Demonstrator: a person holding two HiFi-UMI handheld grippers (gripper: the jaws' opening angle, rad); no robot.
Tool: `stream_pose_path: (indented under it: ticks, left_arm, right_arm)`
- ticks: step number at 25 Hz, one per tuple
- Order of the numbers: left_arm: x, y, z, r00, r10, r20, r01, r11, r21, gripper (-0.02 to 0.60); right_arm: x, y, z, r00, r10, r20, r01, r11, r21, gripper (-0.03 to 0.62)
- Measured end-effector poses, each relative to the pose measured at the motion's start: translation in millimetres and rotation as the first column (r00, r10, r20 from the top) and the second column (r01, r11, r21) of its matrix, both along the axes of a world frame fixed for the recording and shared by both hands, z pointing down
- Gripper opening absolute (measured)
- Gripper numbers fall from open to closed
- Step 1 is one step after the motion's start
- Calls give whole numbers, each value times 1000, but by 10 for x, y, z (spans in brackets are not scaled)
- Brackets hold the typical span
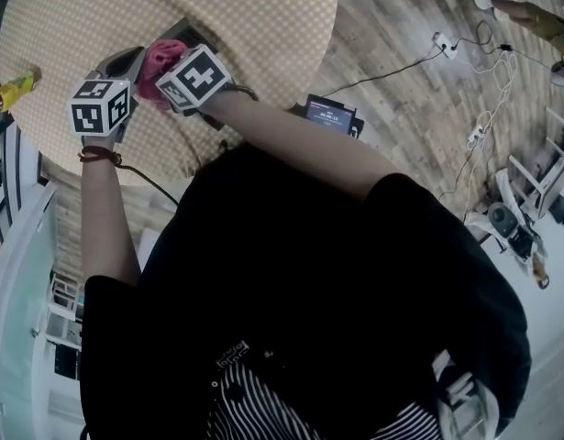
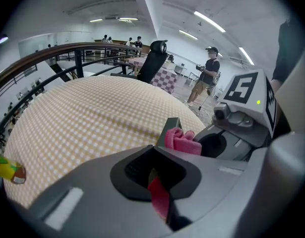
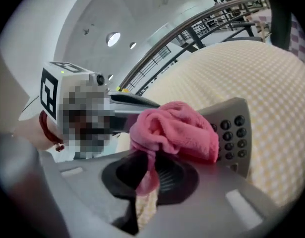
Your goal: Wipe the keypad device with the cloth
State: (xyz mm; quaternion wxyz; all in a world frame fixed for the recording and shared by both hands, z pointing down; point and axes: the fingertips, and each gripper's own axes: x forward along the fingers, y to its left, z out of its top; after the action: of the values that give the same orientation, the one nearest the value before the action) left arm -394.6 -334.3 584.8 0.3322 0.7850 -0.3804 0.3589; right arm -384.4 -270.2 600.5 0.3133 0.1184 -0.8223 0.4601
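The right gripper (image 3: pixel 150 175) has its jaws clamped on a bunched pink cloth (image 3: pixel 174 128), which rests on the grey keypad device (image 3: pixel 231 133) and covers its left part, leaving the dark buttons on the right bare. The left gripper (image 2: pixel 154 175), just left of it, has its jaws drawn to a narrow slit with a red strip in it; the device's edge rises just beyond, grip unclear. Both work at the near edge of the round checked table (image 1: pixel 263 26), a yellow object (image 1: pixel 11 88) lying at its left rim and a railing (image 2: pixel 53 53) curving on the far side
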Motion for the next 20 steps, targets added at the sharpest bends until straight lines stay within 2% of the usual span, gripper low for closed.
stream_pose_path:
  ticks: [4,11,14,16,18,20]
  left_arm:
    - [6,0,-9,1000,0,-6,0,1000,3,4]
    - [16,4,-8,1000,-18,13,18,1000,16,5]
    - [42,-6,-13,999,-51,-8,51,998,28,5]
    - [74,27,-13,998,-61,-5,61,997,39,3]
    - [69,13,-36,996,-91,-13,92,994,52,3]
    - [41,-56,-125,987,-150,-60,155,985,78,3]
  right_arm:
    - [18,33,65,1000,8,20,-7,998,-61,46]
    - [321,393,549,994,-55,-93,46,994,-102,46]
    - [463,481,723,982,-104,-156,93,993,-71,46]
    - [554,540,793,980,-96,-177,84,994,-71,46]
    - [574,528,747,983,-92,-160,86,995,-42,46]
    - [554,450,630,989,-87,-121,86,996,-12,46]
